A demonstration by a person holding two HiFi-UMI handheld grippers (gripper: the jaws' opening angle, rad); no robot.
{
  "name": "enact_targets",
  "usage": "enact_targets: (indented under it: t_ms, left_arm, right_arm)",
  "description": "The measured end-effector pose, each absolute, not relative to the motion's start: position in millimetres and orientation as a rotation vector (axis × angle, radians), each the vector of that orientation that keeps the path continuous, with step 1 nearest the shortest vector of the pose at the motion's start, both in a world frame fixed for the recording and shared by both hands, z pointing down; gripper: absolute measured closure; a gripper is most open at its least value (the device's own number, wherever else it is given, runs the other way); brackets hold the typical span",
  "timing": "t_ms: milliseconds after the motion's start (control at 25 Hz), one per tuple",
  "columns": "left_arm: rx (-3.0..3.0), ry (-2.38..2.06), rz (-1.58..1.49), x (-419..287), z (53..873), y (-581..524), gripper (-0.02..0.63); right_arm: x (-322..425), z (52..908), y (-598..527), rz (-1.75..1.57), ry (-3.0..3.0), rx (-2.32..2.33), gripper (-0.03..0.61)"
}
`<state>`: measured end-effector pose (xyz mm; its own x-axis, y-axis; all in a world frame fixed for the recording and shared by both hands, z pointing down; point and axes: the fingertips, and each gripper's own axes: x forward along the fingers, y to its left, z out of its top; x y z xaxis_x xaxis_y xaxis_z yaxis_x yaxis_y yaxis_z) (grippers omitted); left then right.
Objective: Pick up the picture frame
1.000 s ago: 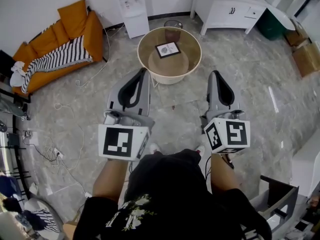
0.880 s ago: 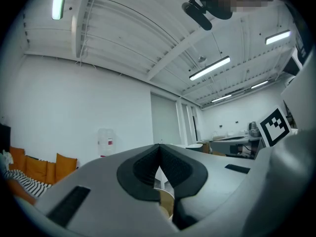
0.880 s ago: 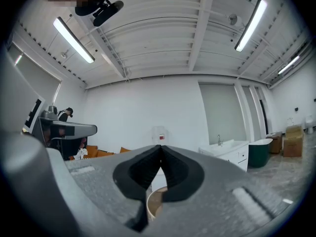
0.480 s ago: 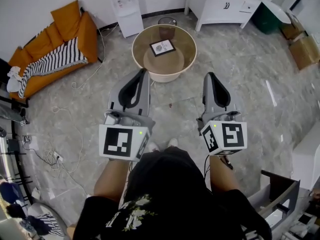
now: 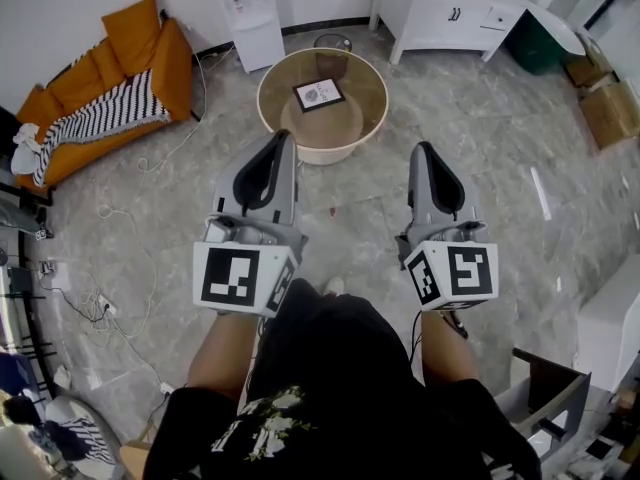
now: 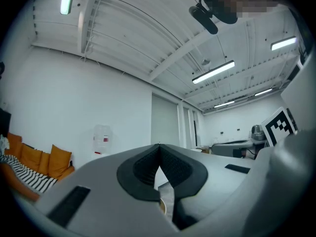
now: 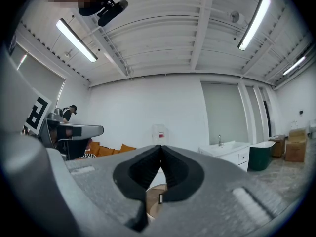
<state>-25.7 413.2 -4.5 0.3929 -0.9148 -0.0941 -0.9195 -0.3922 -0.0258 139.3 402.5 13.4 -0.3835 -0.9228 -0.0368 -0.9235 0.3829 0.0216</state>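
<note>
A small black-edged picture frame (image 5: 319, 93) lies flat on a round glass-topped coffee table (image 5: 376, 101) ahead of me in the head view. My left gripper (image 5: 288, 138) and right gripper (image 5: 423, 150) are held level side by side, both short of the table, with bare floor between their tips and its rim. Both are shut with nothing between the jaws. In the left gripper view the jaw tips (image 6: 159, 146) meet, and in the right gripper view they meet too (image 7: 160, 147), with a strip of the table and the frame's edge (image 7: 159, 198) showing below them.
An orange sofa (image 5: 95, 103) with a striped throw stands at the left. A white water dispenser (image 5: 246, 16) and a small bin (image 5: 333, 45) stand behind the table, a white cabinet (image 5: 440, 10) at the back right. Cables (image 5: 120, 298) trail over the floor at the left.
The table and frame have shifted up and left in the head view as I step. Both grippers stay shut and side by side.
</note>
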Motion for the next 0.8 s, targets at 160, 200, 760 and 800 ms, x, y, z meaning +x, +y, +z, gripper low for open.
enact_targets:
  t_ms: [160, 200, 760, 800]
  left_arm:
    - [-2.566, 1.673, 0.097, -20.2, -7.7, 410.5, 0.603]
    - [-2.570, 1.666, 0.099, -19.0, -8.9, 409.7, 0.603]
    - [-2.554, 1.646, 0.078, -25.0, -3.6, 377.0, 0.603]
    - [-2.551, 1.648, 0.077, -25.6, -3.7, 373.0, 0.603]
  right_arm:
    - [144.0, 8.5, 399.5, 0.073, 2.594, -1.734, 0.583]
    - [143.7, 7.0, 398.8, 0.075, 2.597, -1.729, 0.583]
    - [128.8, 14.5, 365.8, 0.058, 2.613, -1.716, 0.583]
    - [128.0, 14.5, 362.2, 0.061, 2.613, -1.714, 0.583]
